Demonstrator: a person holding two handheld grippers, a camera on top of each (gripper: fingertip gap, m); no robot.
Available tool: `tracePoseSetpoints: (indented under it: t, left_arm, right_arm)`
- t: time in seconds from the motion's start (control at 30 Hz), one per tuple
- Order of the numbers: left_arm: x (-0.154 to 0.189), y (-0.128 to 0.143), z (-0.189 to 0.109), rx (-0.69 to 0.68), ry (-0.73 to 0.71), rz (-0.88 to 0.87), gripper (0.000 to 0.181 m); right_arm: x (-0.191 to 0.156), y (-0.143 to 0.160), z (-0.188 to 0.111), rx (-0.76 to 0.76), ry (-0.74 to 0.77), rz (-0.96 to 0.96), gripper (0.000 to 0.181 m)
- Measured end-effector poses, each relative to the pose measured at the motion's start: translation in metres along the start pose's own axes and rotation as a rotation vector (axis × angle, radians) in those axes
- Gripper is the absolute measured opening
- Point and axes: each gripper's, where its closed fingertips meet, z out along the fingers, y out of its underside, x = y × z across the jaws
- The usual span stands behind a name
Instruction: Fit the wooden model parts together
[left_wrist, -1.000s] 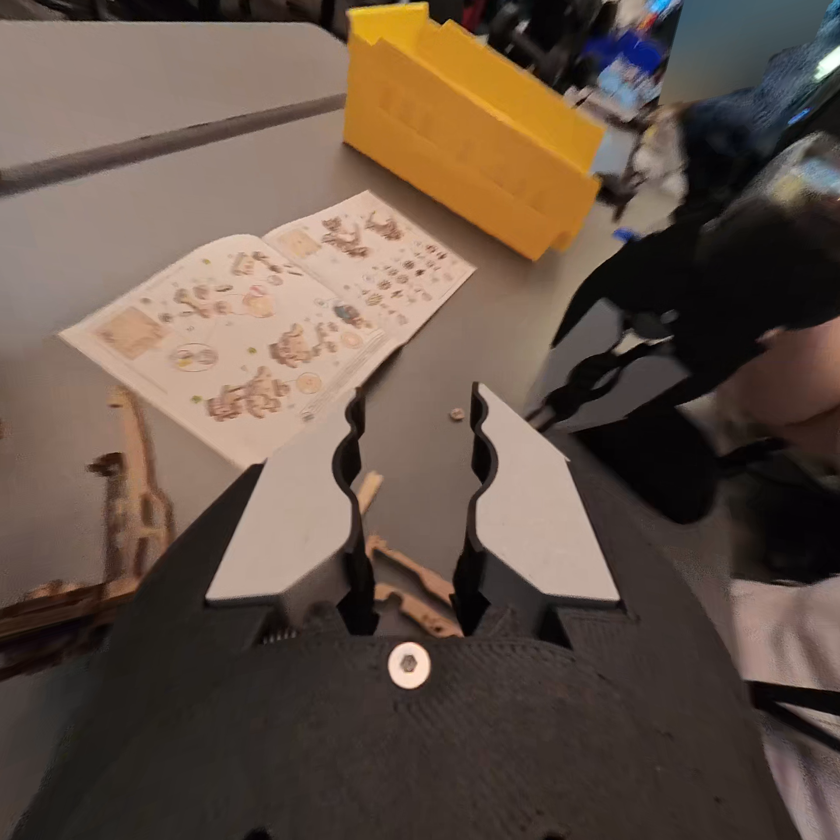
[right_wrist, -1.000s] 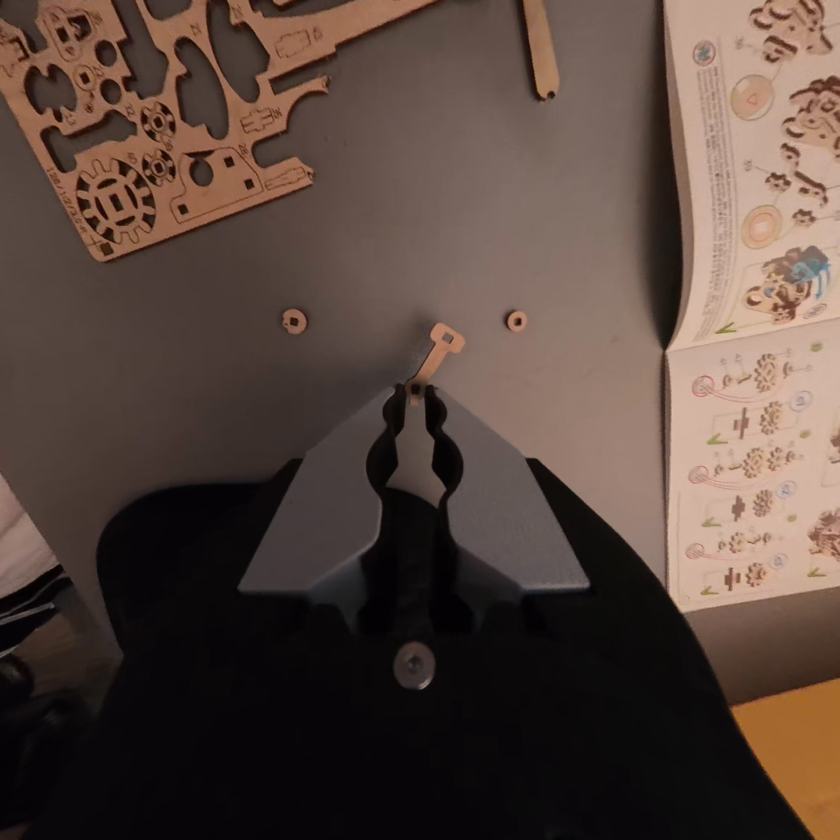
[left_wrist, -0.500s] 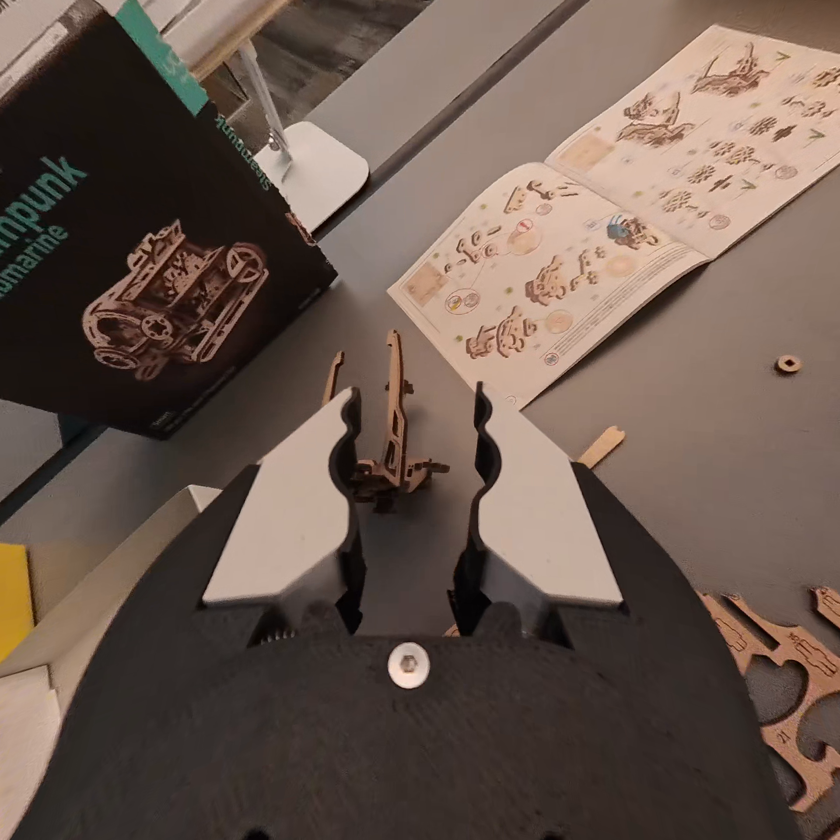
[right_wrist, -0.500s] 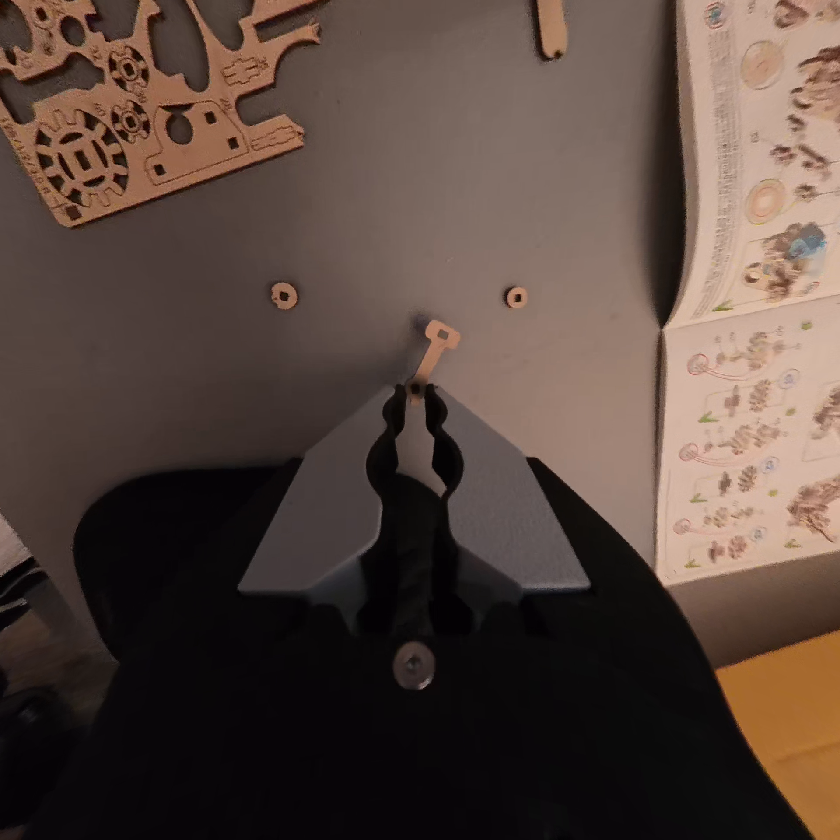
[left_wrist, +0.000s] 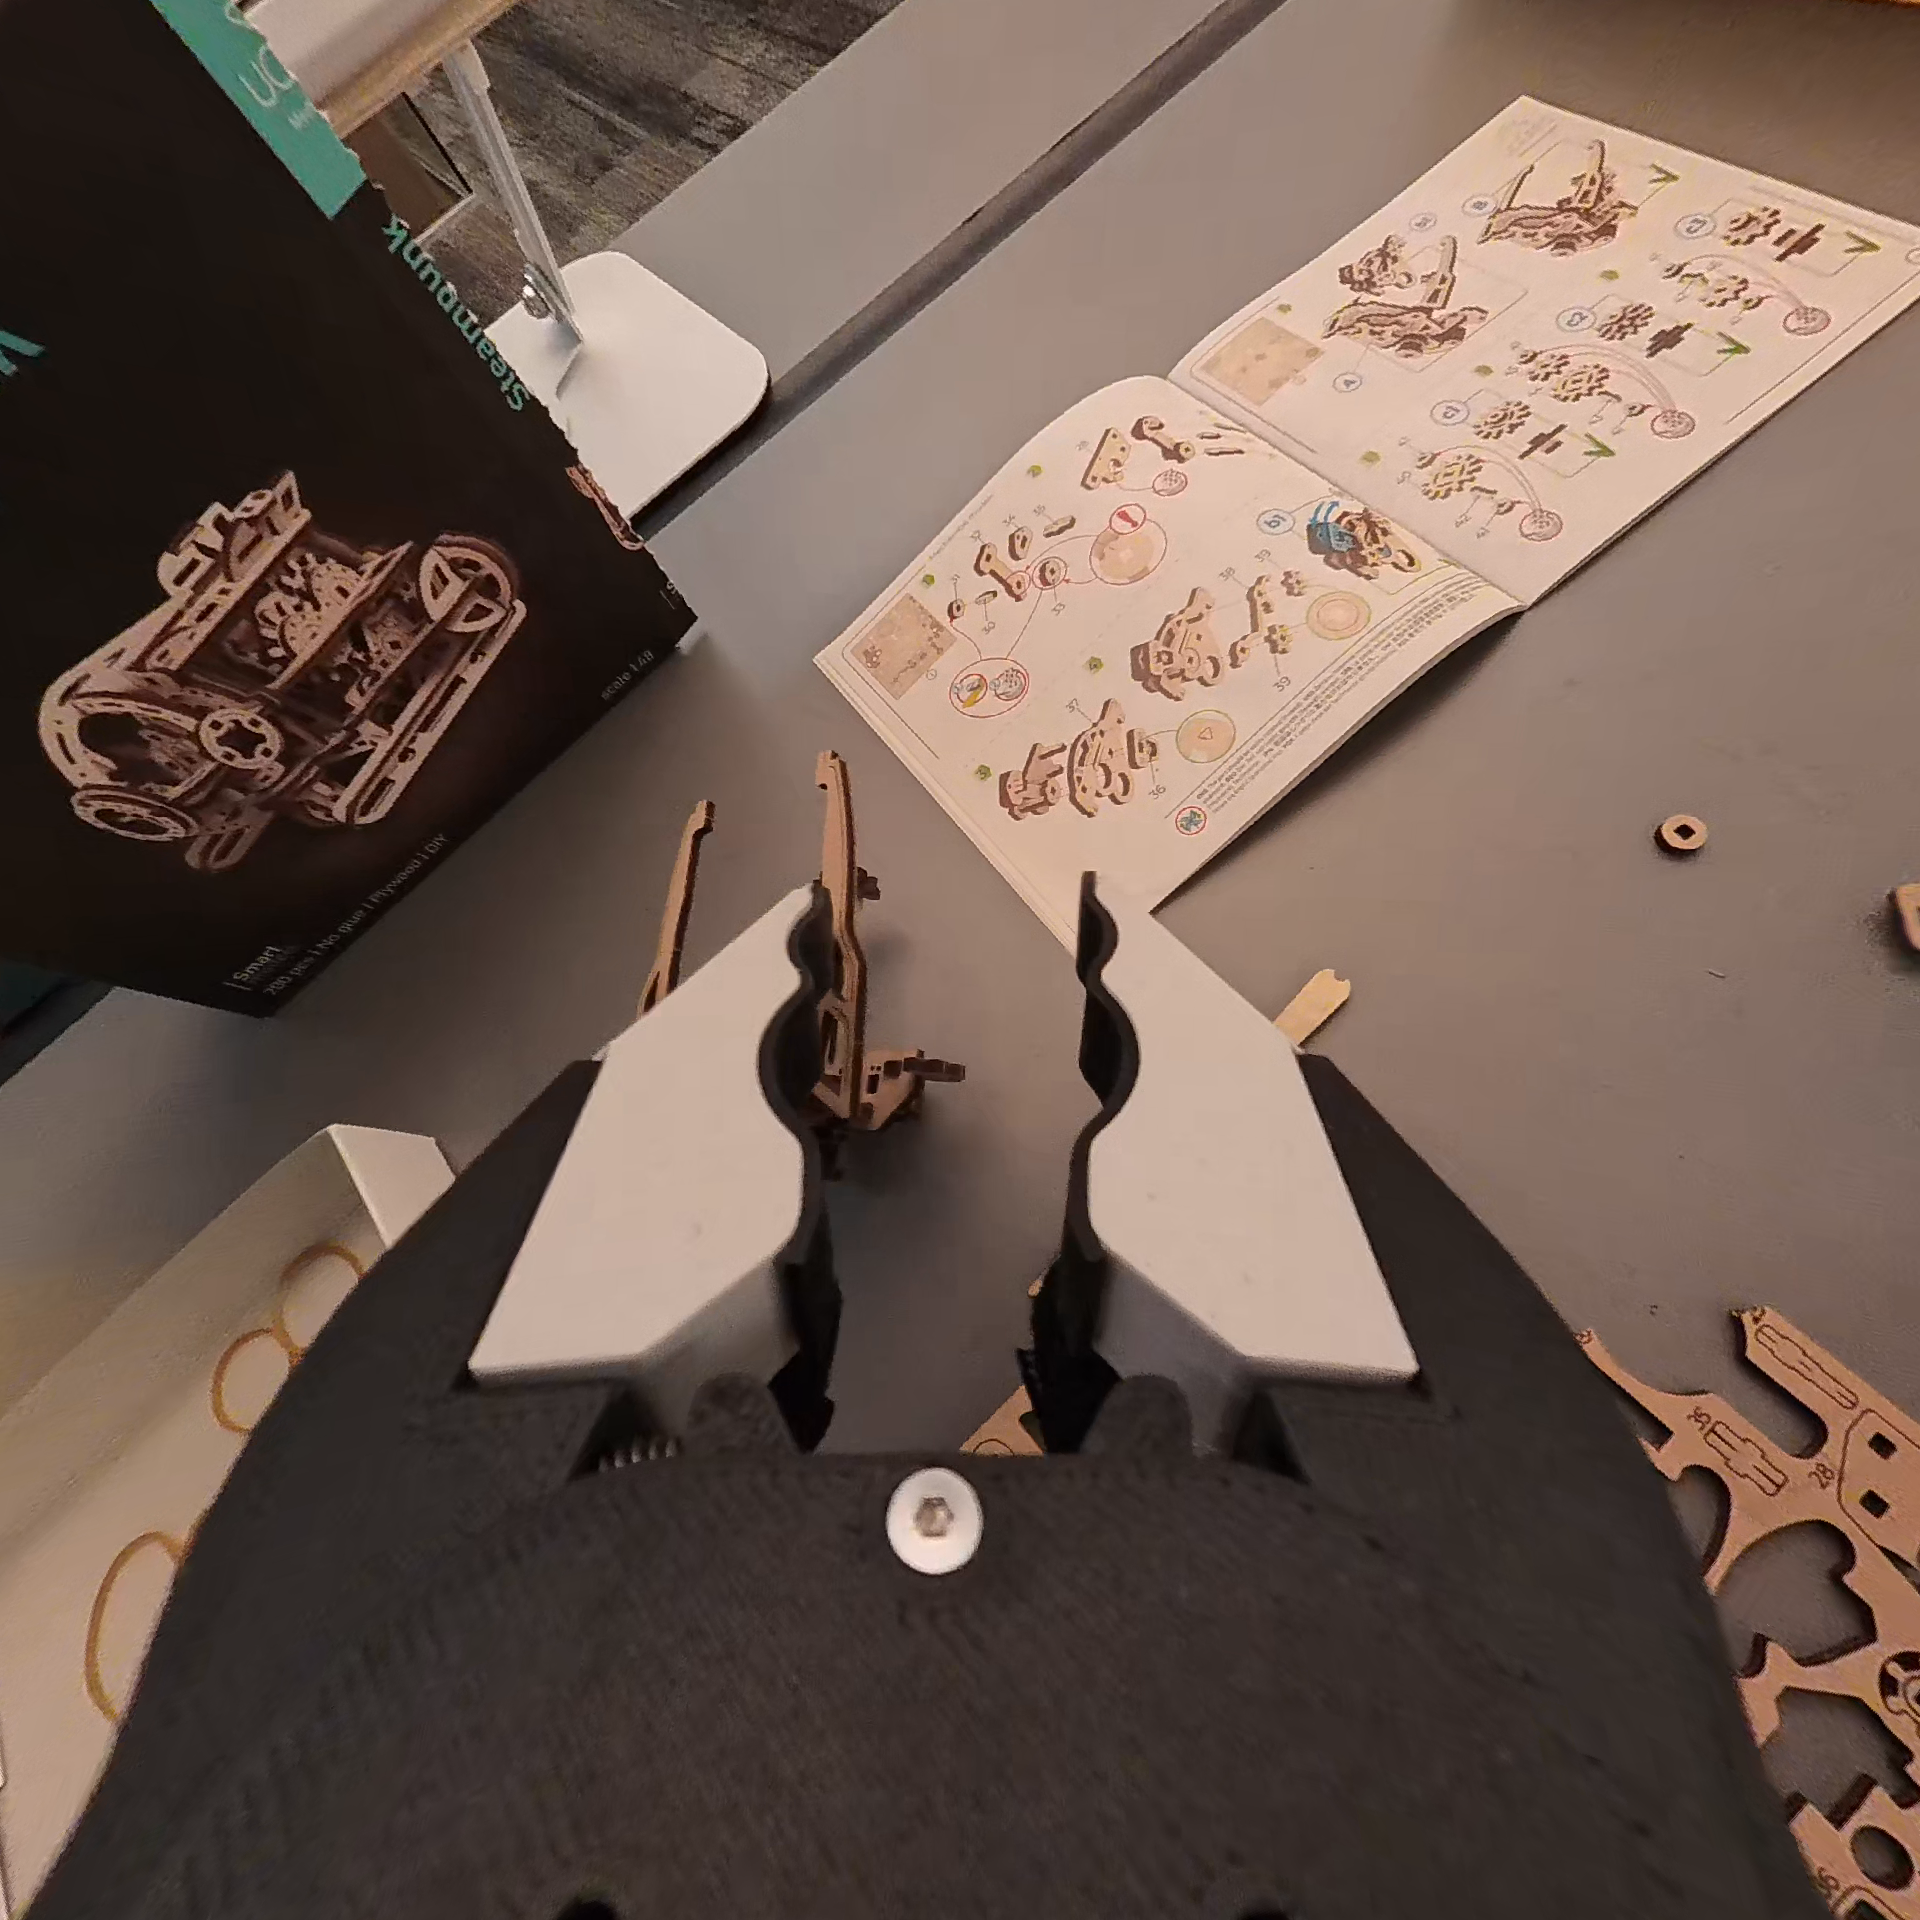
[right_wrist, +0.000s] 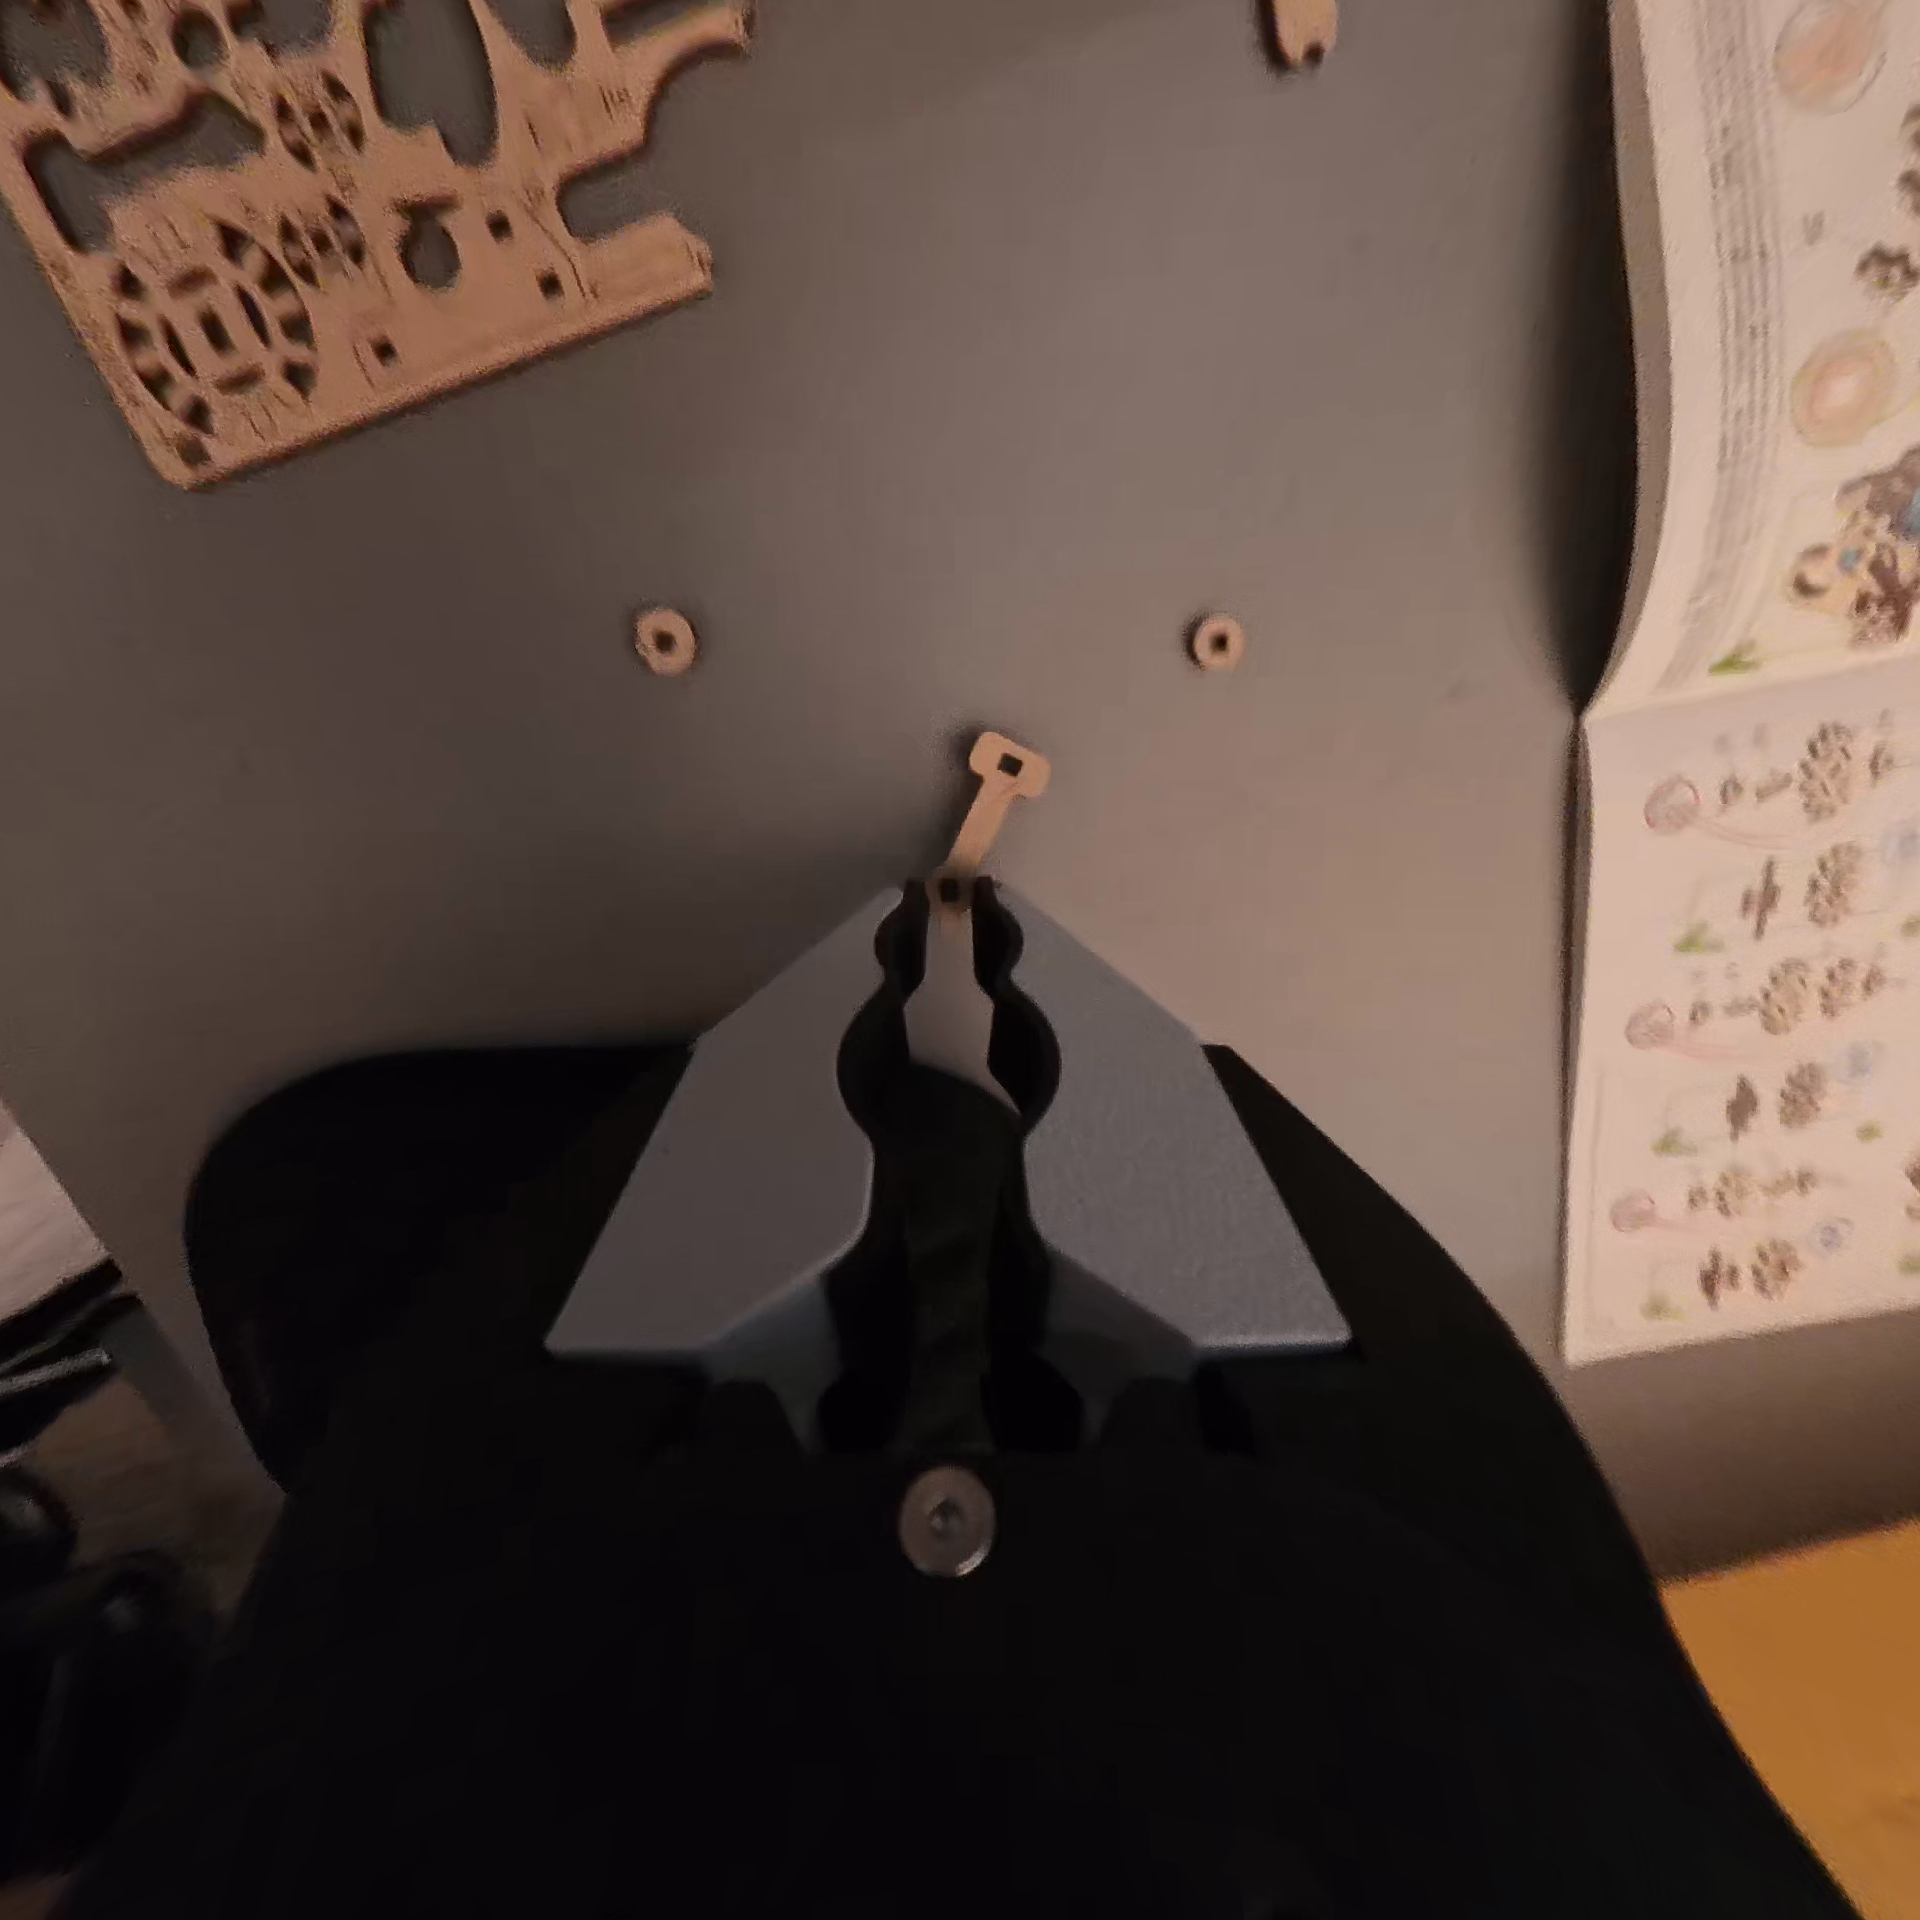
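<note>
My left gripper (left_wrist: 948, 894) is open and empty. A partly built wooden frame (left_wrist: 842, 966) with two long upright arms stands on the grey table just beyond and between its fingertips, close to the left finger. My right gripper (right_wrist: 951, 883) is shut on a small flat wooden lever piece (right_wrist: 992, 800) with a square hole at its far end; it holds the piece over the table. Two small wooden washers (right_wrist: 665, 639) (right_wrist: 1216, 639) lie beyond it, left and right.
An open instruction booklet (left_wrist: 1299, 540) lies ahead of the left gripper and also shows in the right wrist view (right_wrist: 1756, 831). The dark kit box (left_wrist: 260, 623) stands at left. A laser-cut parts sheet (right_wrist: 343, 239) lies far left. A white tray (left_wrist: 135, 1403) sits near left. My hands' fingertips stand some 20 cm from each other.
The left gripper swung left from the yellow bin and booklet toward the kit box and wooden frame, then moved closer to the frame. The right gripper drifted slightly forward with the lever piece held.
</note>
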Motion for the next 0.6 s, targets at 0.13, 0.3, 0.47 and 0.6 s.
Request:
tracePoseSetpoints:
  t: [0.13, 0.3, 0.47, 0.6]
  left_arm:
    - [-0.001, 0.002, 0.001, -0.018, -0.023, 0.029, 0.045]
    - [-0.008, 0.005, 0.002, -0.035, -0.082, 0.068, 0.046]
    - [-0.017, 0.005, 0.0, -0.039, -0.136, 0.075, 0.048]
    - [-0.019, 0.003, -0.002, -0.025, -0.151, 0.068, 0.047]
  right_arm:
    - [-0.001, 0.006, 0.003, -0.031, -0.002, -0.001, 0.011]
    - [-0.001, -0.004, -0.004, 0.042, 0.011, 0.003, 0.008]
    - [0.005, -0.007, -0.012, 0.042, 0.051, -0.004, 0.008]
    - [0.004, -0.003, -0.002, -0.002, 0.036, -0.006, 0.008]
